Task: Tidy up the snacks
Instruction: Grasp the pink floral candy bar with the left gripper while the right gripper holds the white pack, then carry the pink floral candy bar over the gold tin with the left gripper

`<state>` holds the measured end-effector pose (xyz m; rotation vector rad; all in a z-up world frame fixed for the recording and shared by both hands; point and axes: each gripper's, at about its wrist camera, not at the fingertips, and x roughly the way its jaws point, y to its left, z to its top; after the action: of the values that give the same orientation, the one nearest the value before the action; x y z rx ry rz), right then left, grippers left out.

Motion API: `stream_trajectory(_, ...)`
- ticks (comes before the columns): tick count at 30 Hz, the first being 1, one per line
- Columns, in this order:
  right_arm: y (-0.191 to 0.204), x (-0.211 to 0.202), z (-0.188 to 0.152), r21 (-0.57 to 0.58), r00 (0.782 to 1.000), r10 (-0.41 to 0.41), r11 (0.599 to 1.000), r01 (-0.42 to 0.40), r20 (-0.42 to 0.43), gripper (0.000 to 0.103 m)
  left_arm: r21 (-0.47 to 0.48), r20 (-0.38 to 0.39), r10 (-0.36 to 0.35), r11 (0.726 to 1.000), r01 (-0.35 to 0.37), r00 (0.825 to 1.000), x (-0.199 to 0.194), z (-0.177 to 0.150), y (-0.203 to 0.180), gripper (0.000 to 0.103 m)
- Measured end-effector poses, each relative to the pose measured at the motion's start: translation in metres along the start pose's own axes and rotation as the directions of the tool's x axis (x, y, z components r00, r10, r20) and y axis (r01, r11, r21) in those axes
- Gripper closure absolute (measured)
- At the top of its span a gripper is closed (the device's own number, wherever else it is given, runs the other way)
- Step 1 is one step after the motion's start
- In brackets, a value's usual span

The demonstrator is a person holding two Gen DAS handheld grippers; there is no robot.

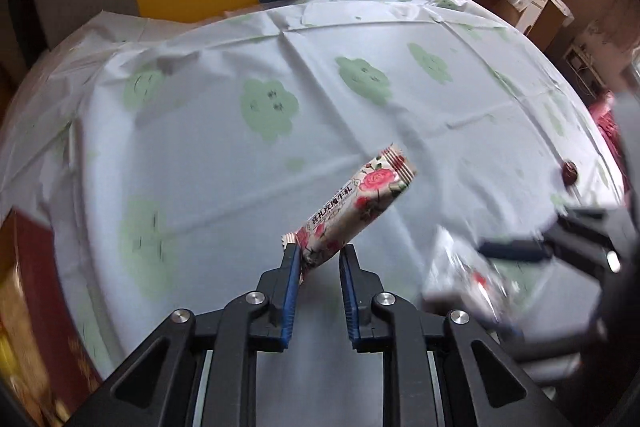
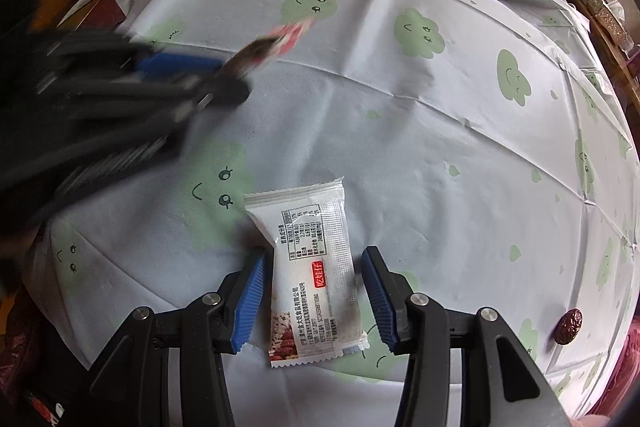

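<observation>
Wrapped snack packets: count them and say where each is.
2. The rose-printed pink snack bar sits in the left gripper; the white plastic snack packet lies between the right gripper fingers. Others may be hidden.

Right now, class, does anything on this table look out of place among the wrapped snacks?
Yes: a loose dried red date lies unwrapped on the tablecloth near its edge, apart from the white snack packet and the rose-print candy bar.

Counted from the white snack packet (image 2: 310, 269) as landmark: one such white packet lies on the one tablecloth (image 2: 440, 155). One rose-printed snack bar (image 1: 352, 209) is up and to its left. One dried red date (image 2: 568, 325) sits to its right, near the cloth's edge. Two grippers show: the right gripper (image 2: 314, 297) astride the packet, the left gripper (image 1: 318, 281) beside it.
</observation>
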<state>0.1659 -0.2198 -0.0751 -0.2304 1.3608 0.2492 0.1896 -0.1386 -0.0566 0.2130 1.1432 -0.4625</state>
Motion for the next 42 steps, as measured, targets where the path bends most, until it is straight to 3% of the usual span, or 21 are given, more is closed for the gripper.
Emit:
stream_trajectory(7, 0.001, -0.003, -0.002, 0.005, 1.0, 0.004, 1.0, -0.004, 0.004, 0.054, -0.001, 0.003, 0.026, 1.0, -0.026, 1.0, -0.033, -0.046, -0.007, 0.082)
stream_trajectory(11, -0.002, -0.004, -0.003, 0.005, 1.0, 0.004, 1.0, -0.004, 0.005, 0.053, 0.049, 0.033, 0.032, 0.998, -0.034, 0.999, -0.049, -0.058, -0.008, 0.078)
stream_trajectory(18, -0.006, -0.007, -0.007, 0.019, 1.0, -0.018, 1.0, 0.018, -0.002, 0.053, 0.013, 0.049, -0.019, 1.0, 0.018, 0.999, -0.045, -0.032, -0.004, 0.077)
stream_trajectory(23, -0.013, -0.009, -0.01, 0.028, 1.0, -0.02, 0.999, 0.021, -0.012, 0.053, 0.05, 0.044, -0.036, 0.998, 0.034, 0.998, -0.029, -0.012, -0.021, 0.075)
stream_trajectory(27, -0.022, -0.01, -0.013, 0.049, 0.999, -0.04, 0.998, 0.041, -0.019, 0.053, 0.085, 0.02, -0.03, 0.996, 0.028, 0.999, -0.01, 0.0, -0.032, 0.075)
stream_trajectory(31, -0.029, -0.009, -0.012, 0.054, 0.998, -0.053, 0.997, 0.054, -0.028, 0.045, 0.086, -0.015, -0.007, 0.996, 0.008, 1.0, 0.012, 0.006, -0.034, 0.075)
stream_trajectory(33, -0.029, -0.009, -0.012, 0.049, 0.998, -0.056, 0.997, 0.057, -0.029, 0.045, 0.075, -0.026, -0.007, 0.997, 0.008, 1.0, 0.018, 0.007, -0.032, 0.075)
stream_trajectory(36, -0.032, -0.008, -0.011, 0.044, 0.998, -0.055, 0.997, 0.056, -0.031, 0.045, 0.062, 0.001, -0.019, 0.998, 0.019, 1.0, 0.016, 0.004, -0.03, 0.083)
stream_trajectory(40, -0.03, -0.007, -0.008, 0.037, 0.998, -0.061, 0.997, 0.061, -0.024, 0.045, 0.008, 0.022, -0.005, 1.0, 0.005, 1.0, 0.004, -0.013, -0.018, 0.084)
stream_trajectory(42, -0.025, -0.007, -0.006, 0.028, 0.998, -0.057, 0.998, 0.057, -0.014, 0.055, -0.024, 0.035, 0.016, 1.0, -0.015, 0.999, -0.004, -0.027, -0.013, 0.084)
